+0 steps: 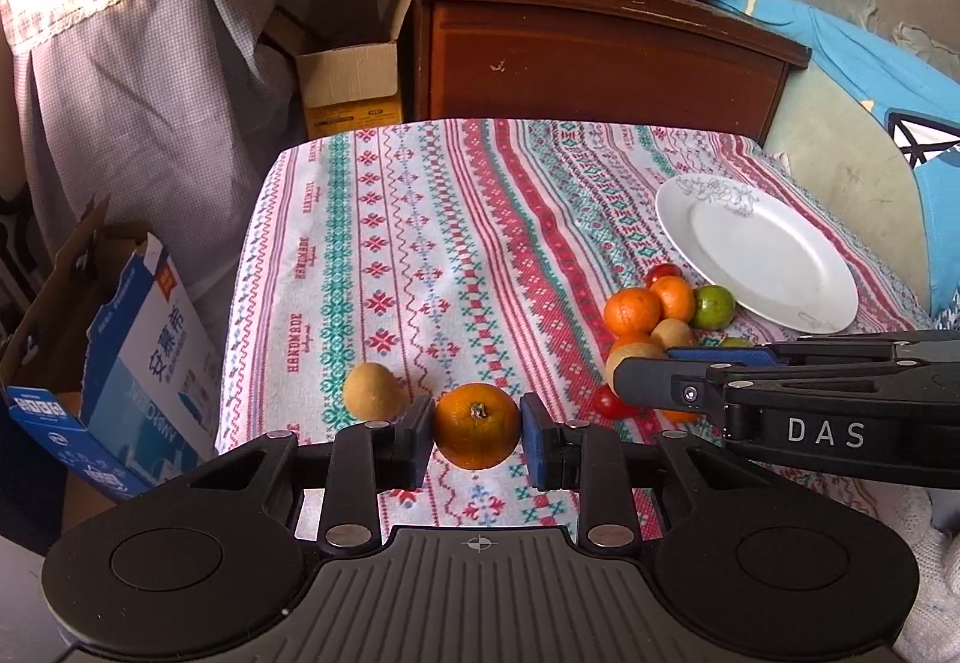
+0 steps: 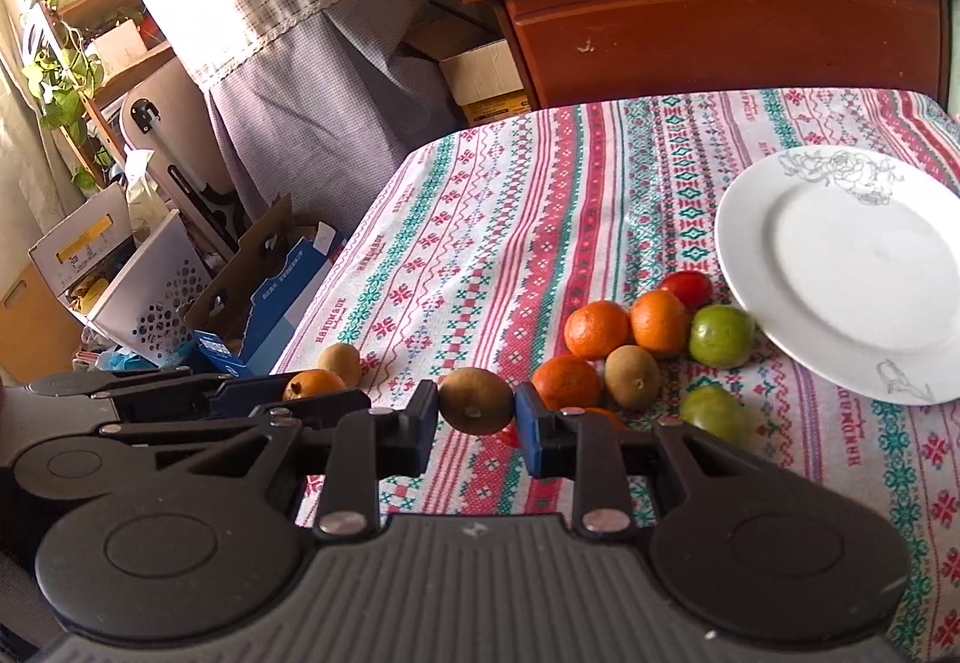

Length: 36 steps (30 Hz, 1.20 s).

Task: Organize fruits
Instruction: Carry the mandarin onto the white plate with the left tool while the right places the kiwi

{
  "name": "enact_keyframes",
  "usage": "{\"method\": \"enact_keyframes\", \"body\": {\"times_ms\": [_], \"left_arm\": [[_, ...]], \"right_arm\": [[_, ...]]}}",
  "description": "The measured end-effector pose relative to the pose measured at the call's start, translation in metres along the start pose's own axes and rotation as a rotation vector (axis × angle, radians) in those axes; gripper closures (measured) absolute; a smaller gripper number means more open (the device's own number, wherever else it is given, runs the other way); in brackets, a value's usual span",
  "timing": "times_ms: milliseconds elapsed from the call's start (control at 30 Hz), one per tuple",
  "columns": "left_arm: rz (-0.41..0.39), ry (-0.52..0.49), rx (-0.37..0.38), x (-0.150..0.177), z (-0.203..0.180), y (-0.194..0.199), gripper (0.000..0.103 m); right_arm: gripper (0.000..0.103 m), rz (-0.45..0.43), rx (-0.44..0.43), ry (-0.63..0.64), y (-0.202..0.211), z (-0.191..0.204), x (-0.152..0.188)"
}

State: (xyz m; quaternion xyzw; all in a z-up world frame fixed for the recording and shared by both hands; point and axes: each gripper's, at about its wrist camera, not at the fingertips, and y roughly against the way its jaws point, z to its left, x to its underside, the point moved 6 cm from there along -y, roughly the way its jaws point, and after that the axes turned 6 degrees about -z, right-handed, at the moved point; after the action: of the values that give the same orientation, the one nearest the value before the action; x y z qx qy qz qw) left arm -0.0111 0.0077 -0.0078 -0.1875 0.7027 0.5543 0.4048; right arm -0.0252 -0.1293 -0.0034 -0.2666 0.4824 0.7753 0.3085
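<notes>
The left gripper (image 1: 477, 426) has its fingers closed on an orange (image 1: 477, 428) just above the surface (image 1: 420, 255); the right gripper (image 2: 475, 411) clamps a kiwi (image 2: 475, 400) beside the fruit pile (image 2: 636, 345). Round fruit could slip out or roll off before reaching the plate (image 2: 852, 219)

Left gripper (image 1: 477, 432) clamps a mandarin (image 1: 477, 426) at the tablecloth's (image 1: 420, 243) near edge. Brown fruit (image 1: 372, 392) sits just beside it. White plate (image 1: 756, 252) lies by the right edge.

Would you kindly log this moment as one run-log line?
left claw: shut on orange | right claw: shut on kiwi | plate: empty | pile: beside plate
</notes>
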Motion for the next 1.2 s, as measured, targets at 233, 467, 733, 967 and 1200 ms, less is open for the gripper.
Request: {"method": "enact_keyframes", "body": {"times_ms": [233, 467, 733, 967, 1200], "left_arm": [[-0.034, -0.018, 0.040, -0.022, -0.030, -0.006, 0.075], [-0.035, -0.001, 0.130, -0.042, -0.067, -0.021, 0.075], [-0.040, 0.000, 0.193, -0.058, -0.106, -0.043, 0.075], [-0.018, -0.018, 0.220, -0.057, -0.128, -0.067, 0.075], [0.003, -0.019, 0.229, -0.057, -0.138, -0.087, 0.075]], "right_arm": [[0.075, -0.038, 0.066, -0.004, 0.027, -0.029, -0.019], [0.075, -0.053, 0.170, 0.000, 0.049, -0.077, -0.034], [0.075, -0.082, 0.261, -0.105, 0.058, -0.131, -0.035], [0.075, -0.084, 0.267, -0.161, 0.053, -0.149, -0.035], [0.075, -0.050, 0.282, -0.195, 0.042, -0.157, -0.029]]}}
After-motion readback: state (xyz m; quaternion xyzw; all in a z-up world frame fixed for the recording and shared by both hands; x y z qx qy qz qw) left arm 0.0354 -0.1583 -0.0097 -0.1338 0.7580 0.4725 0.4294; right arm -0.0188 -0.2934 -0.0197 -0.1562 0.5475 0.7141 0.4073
